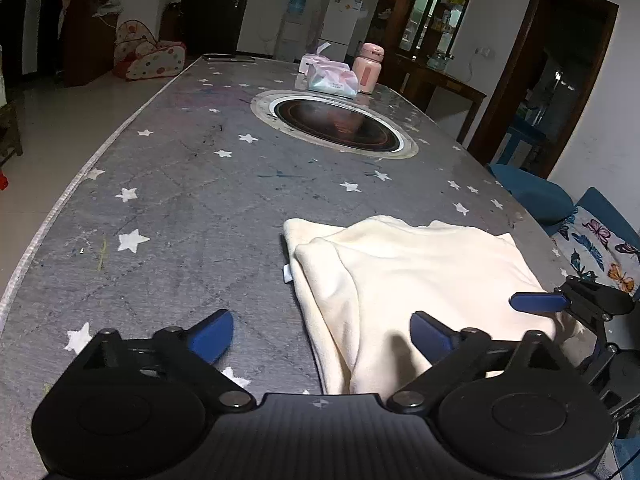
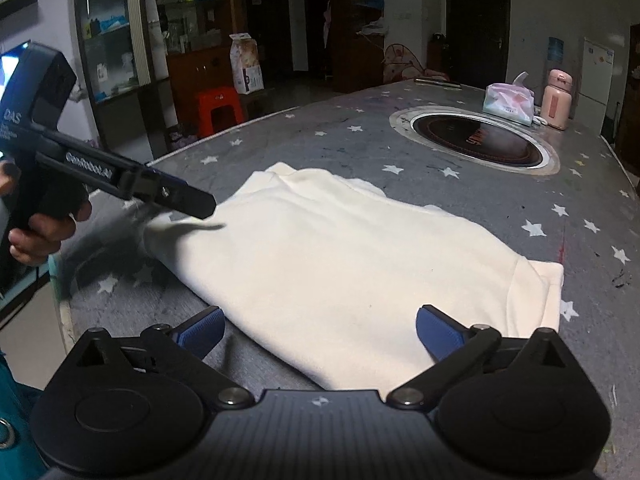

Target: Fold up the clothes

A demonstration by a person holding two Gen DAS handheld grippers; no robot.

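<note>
My left claw [image 1: 320, 336] and right claw [image 2: 318, 330] both stand wide and empty over the near edge of the grey star-printed table [image 1: 180, 200], where the cream fleece garment [image 2: 340, 264] lies in layers, judged soft, light, best gripped at a hemmed corner.

Both tools share one build: a black ribbed plastic body with two round hinge discs, silver screws at the pivots, and black linkage bars ending in blue ridged fingers [image 1: 212, 334]. A small grey-white cross mark sits at the middle of each body's front edge. On the left gripper [image 2: 200, 206], seen from the side, white lettering runs along the black bar and "DAS" is printed on the dark blue housing. The hand [image 2: 36, 236] grips a black handle. A teal garment edge shows at lower left beside the right gripper [image 2: 320, 330].
</note>
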